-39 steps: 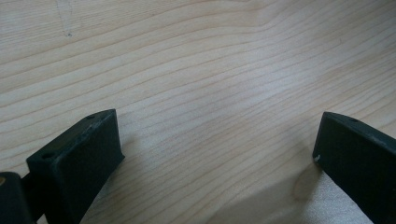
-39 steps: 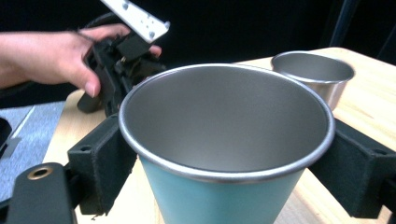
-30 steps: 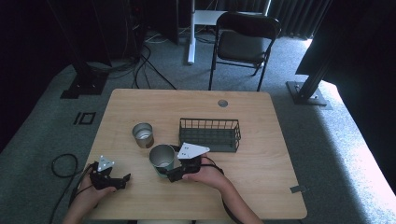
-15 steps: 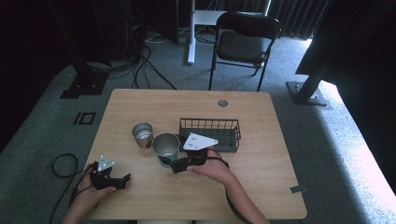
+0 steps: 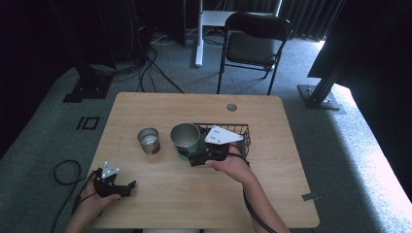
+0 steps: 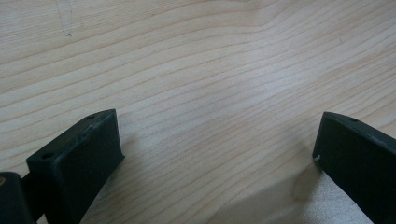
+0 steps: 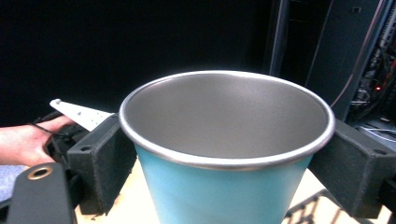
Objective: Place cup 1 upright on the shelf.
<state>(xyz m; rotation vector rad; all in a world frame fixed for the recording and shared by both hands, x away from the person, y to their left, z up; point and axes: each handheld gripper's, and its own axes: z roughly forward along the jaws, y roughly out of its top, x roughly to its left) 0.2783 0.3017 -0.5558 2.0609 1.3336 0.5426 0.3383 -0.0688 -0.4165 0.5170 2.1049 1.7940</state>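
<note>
Blue cup (image 7: pixel 224 186) clamped between right claw (image 7: pixel 224 163) jaws.

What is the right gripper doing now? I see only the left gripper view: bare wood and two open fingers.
Observer: The right gripper is shut on a blue cup, with one finger on each side just under the rim.
Operator: Is something inside the cup?
Observer: No, its metal inside looks empty.
Operator: What stands near it?
Observer: A black wire basket is just right of it, and a smaller metal cup stands to its left on the table.
</note>
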